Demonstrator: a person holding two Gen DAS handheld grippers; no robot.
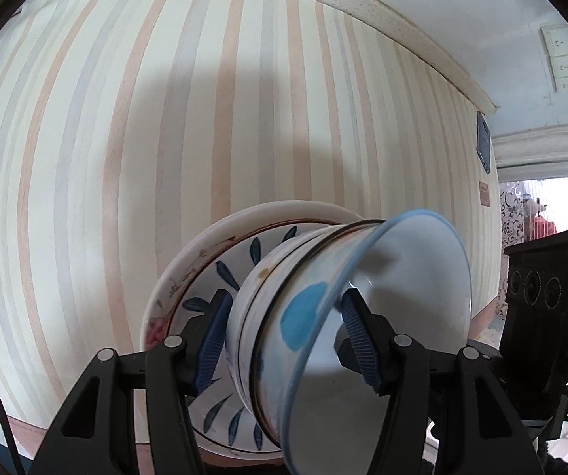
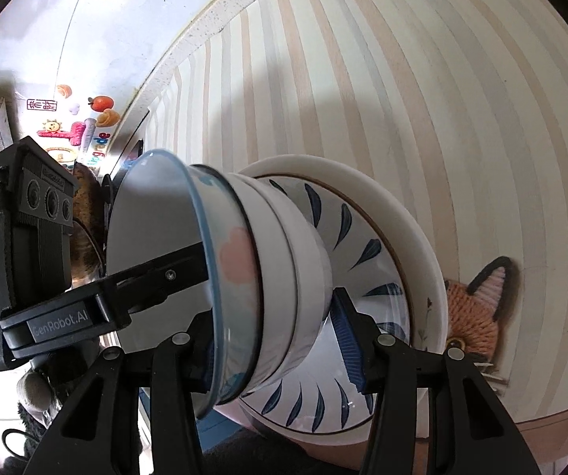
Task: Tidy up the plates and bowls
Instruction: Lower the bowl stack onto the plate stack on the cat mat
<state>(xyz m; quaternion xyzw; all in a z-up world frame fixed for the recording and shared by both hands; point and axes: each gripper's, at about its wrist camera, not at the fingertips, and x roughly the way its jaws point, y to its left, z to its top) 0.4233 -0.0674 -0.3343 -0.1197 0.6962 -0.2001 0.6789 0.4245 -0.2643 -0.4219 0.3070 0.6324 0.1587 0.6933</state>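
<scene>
Ceramic bowl stack [image 1: 284, 316] (rims rightward), axis sideways between hand-held grippers.

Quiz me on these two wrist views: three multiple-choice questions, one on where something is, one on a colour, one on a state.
1. Where is the stack of dishes?
A. Flat on a shelf
B. Tipped on its side between both tools
C. In a sink

2. What colour are the leaf strokes on the patterned plate?
A. Dark blue
B. Red
C. Green

3. What are the left tool and right tool doing?
A. Both hang free
B. Only the left grips
C. Each is shut on the stack

Answers: B, the stack lies sideways before the striped surface with pads on both sides; A, the strokes are dark blue; C, each tool's pads press the stack from two sides.
</scene>
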